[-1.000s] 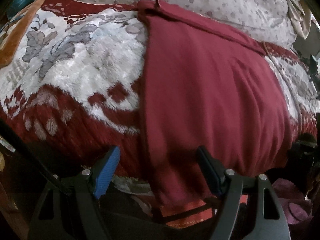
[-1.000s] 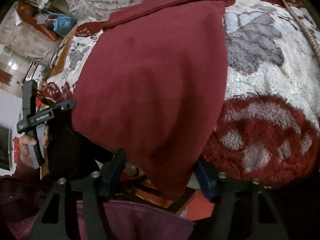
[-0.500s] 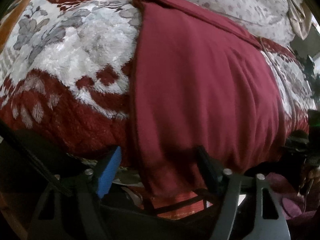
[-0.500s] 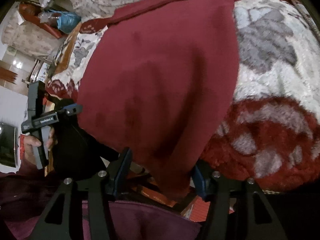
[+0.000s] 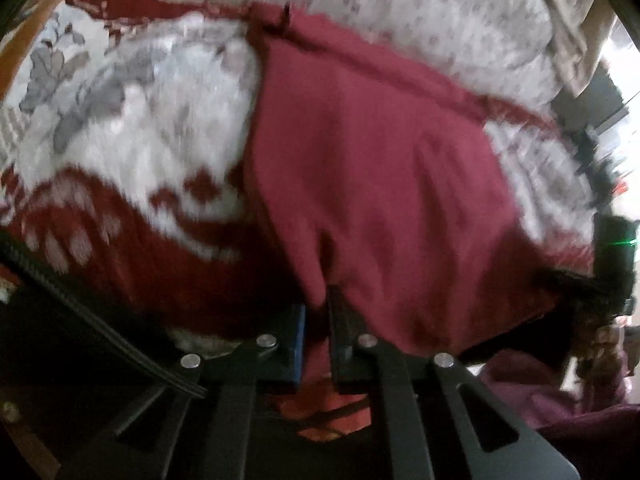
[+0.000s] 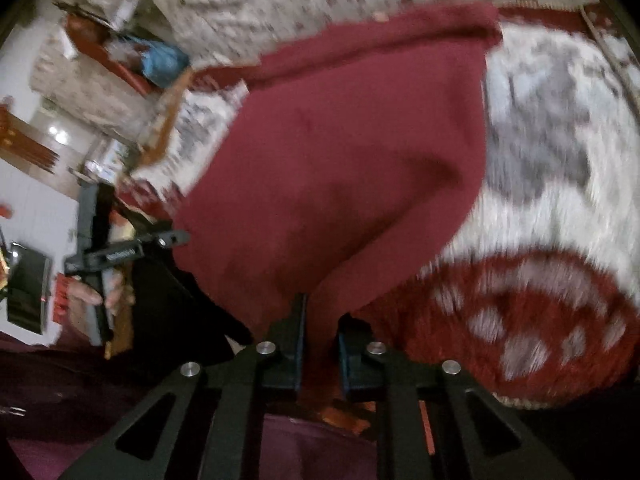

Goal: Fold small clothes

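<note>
A dark red garment lies spread on a plush red-and-white floral blanket, its near edge hanging over the bed's near side. A second ago both grippers stood with fingers wide apart around that edge; now the left gripper has its fingers pressed together, pinching the garment's near left corner, and the cloth above it is pulled into a narrow ridge. The right gripper likewise has its fingers closed on the near right corner, where the fabric bunches into a point between the pads. Both views are blurred now, where earlier they were sharp. In the right wrist view, the person's hand holds the left gripper at the far left, beside the garment's edge
</note>
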The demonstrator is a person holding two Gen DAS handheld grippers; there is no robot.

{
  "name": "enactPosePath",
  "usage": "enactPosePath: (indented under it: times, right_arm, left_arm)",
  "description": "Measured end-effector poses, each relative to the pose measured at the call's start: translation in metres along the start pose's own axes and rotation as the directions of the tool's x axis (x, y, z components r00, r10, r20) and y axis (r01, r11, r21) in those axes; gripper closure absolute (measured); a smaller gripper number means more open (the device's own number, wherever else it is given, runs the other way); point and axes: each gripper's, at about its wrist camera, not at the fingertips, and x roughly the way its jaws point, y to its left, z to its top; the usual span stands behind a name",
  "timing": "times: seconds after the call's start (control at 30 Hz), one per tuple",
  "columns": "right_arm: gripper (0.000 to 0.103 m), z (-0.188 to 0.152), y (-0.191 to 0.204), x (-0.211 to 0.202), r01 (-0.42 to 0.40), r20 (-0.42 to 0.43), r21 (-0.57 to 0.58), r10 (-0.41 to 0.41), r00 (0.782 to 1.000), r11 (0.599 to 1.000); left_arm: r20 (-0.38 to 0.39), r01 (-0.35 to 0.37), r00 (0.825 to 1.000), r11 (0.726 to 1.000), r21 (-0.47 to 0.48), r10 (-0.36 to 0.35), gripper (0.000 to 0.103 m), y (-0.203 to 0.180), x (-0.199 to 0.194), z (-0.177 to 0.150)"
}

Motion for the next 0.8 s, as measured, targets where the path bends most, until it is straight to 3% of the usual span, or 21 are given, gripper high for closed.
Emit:
enactPosePath:
  times: [0.17, 0.33, 0.47, 0.57, 0.8]
  right_arm:
    - [0.089, 0.036, -0.001, -0.033, -0.041, 0.165, 0.005, 0.039, 0.986, 0.999]
    - [0.089, 0.086, -0.004, -0.044, -0.01, 0.272, 0.013, 0.006, 0.962, 1.0]
    - [0.089, 0.132, -0.008, -0.052, 0.003, 0.358, 0.02, -0.01, 0.934, 1.0]
    - [0.089, 0.167, -0.018, -0.048, 0.062, 0.393, 0.038, -0.072, 0.917, 0.997]
    - [0.09, 0.235, -0.071, -0.014, 0.09, 0.384, 0.151, -0.142, 0.912, 0.984]
  left_arm:
    - [0.179, 0.01, 0.984, 1.0, 0.012, -0.012, 0.096, -0.008, -0.037, 0.043]
    - [0.274, 0.001, 0.962, 1.0, 0.027, -0.008, 0.096, -0.017, -0.033, 0.11]
    - [0.319, 0.004, 0.948, 1.0, 0.004, -0.005, 0.096, -0.015, -0.023, 0.153]
    - [0.357, -0.021, 0.934, 0.999, -0.037, 0.033, 0.096, -0.014, -0.008, 0.19]
    - [0.352, -0.046, 0.932, 0.992, -0.114, 0.083, 0.097, 0.002, 0.05, 0.265]
